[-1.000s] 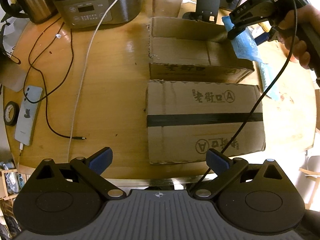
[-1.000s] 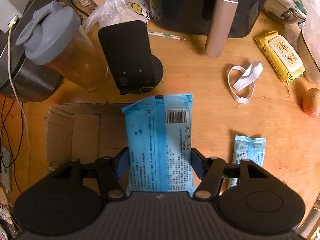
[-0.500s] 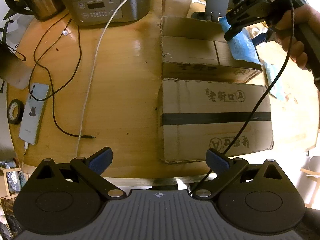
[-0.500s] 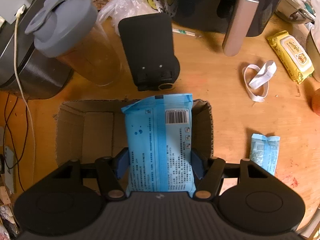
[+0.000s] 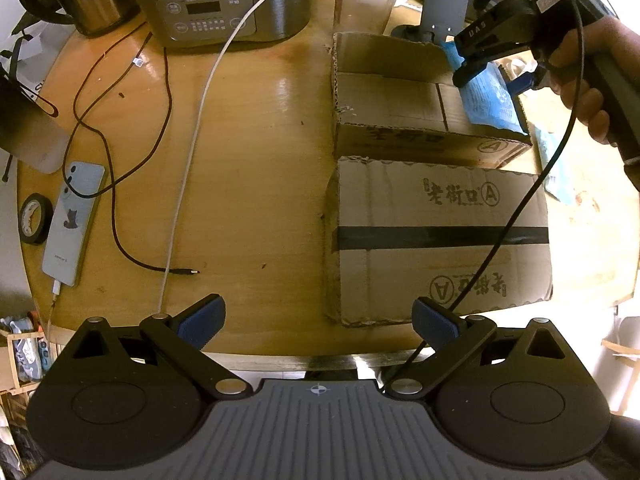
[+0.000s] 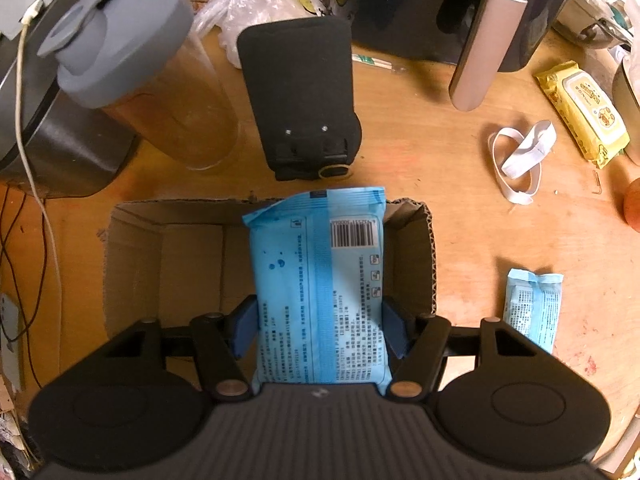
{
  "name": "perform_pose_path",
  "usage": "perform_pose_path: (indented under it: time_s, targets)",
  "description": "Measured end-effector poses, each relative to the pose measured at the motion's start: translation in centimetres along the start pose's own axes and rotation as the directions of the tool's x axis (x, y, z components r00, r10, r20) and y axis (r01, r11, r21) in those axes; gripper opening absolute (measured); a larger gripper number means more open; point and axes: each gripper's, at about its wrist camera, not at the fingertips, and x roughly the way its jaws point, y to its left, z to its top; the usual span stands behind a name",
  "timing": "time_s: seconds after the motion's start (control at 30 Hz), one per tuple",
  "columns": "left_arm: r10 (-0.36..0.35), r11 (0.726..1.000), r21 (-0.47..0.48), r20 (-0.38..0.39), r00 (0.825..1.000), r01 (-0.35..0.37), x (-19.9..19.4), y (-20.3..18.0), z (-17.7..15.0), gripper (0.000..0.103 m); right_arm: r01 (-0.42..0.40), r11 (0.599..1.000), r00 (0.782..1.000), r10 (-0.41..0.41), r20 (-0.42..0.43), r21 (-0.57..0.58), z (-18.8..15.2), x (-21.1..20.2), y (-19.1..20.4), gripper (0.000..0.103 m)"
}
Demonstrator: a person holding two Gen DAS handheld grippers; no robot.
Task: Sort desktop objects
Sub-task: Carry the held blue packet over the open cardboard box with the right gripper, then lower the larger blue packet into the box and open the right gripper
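My right gripper [image 6: 318, 322] is shut on a large blue wipes pack [image 6: 318, 280] and holds it over the right half of an open cardboard box [image 6: 132, 264]. In the left wrist view the same pack [image 5: 490, 96] hangs from the right gripper [image 5: 494, 76] above that open box [image 5: 392, 96]. My left gripper [image 5: 318, 320] is open and empty, near the table's front edge, in front of a closed taped cardboard box [image 5: 440, 236].
A small blue packet [image 6: 532, 308], a white elastic band [image 6: 520, 156] and a yellow wipes pack [image 6: 580, 112] lie right of the open box. A black stand [image 6: 300, 96] and a grey-lidded bottle [image 6: 140, 76] stand behind it. A phone [image 5: 74, 220], cables [image 5: 120, 184], tape roll [image 5: 34, 218] and cooker [image 5: 224, 4] are at left.
My right gripper has carried the blue pack leftward from beside the open box to over its right half. The left gripper has shifted left and slightly forward and stays open.
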Motion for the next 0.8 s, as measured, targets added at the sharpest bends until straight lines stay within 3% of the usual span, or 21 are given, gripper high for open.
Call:
perform_pose_path:
  time_s: [0.6, 0.8]
  targets:
    - [0.007, 1.000, 0.007, -0.028, 1.000, -0.006, 0.7, -0.5, 0.1, 0.102, -0.006, 1.000, 0.999, 0.008, -0.046, 0.031, 0.3, 4.6, -0.7, 0.063]
    - [0.010, 1.000, 0.004, -0.035, 0.999, -0.010, 0.9, -0.6, 0.1, 0.102, 0.039, 0.999, 0.998, -0.040, -0.045, -0.011, 0.0, 6.2, 0.1, 0.064]
